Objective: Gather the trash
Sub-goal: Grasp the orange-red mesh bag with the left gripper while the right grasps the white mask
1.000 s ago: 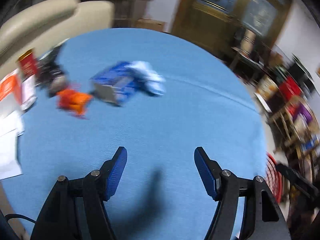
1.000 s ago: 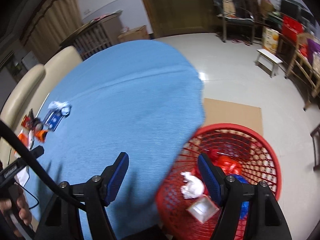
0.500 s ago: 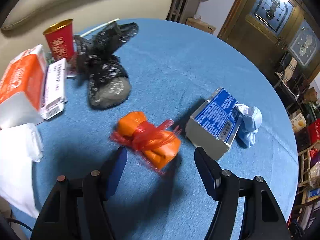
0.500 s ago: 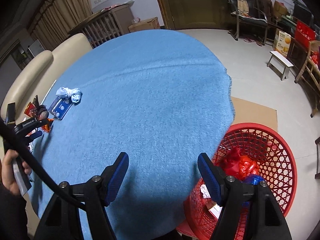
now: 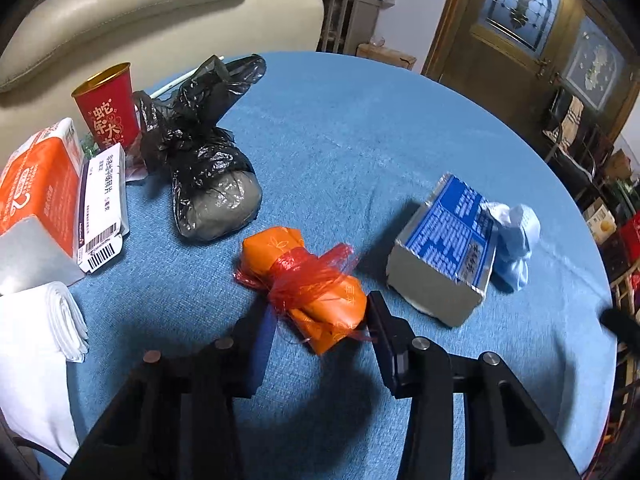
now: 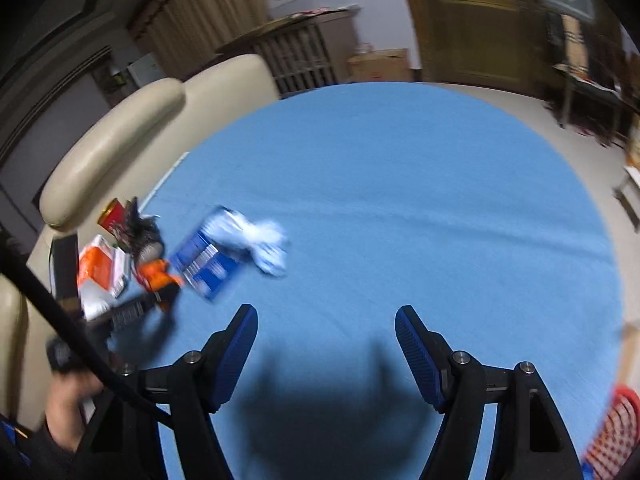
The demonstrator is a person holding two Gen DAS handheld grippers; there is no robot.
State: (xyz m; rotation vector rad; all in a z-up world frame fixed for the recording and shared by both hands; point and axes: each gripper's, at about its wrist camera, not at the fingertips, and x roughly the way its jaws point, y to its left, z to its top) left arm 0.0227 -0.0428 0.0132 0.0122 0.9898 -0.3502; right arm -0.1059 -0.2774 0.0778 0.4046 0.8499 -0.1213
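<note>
An orange bundle (image 5: 304,276) tied with red plastic lies on the blue tablecloth (image 5: 360,128). My left gripper (image 5: 320,312) straddles its near end with jaws closing. The right finger touches the bundle and the left pad (image 5: 264,340) stands just short of it. A blue box (image 5: 444,248) and a light blue crumpled wad (image 5: 516,236) lie to the right. My right gripper (image 6: 326,312) hangs open over bare cloth with nothing between its fingers. From there the blurred bundle (image 6: 158,274) and box (image 6: 204,264) are far left.
A black bag (image 5: 204,168), red cup (image 5: 108,108), orange tissue pack (image 5: 36,184), white carton (image 5: 102,208) and folded white tissues (image 5: 36,344) crowd the left. A cream sofa (image 5: 160,12) stands behind. The red basket (image 6: 612,428) peeks in at lower right.
My left gripper reached the trash pile, then its jaws narrowed around the orange bundle. My right gripper swung from the red basket over to the table, still open.
</note>
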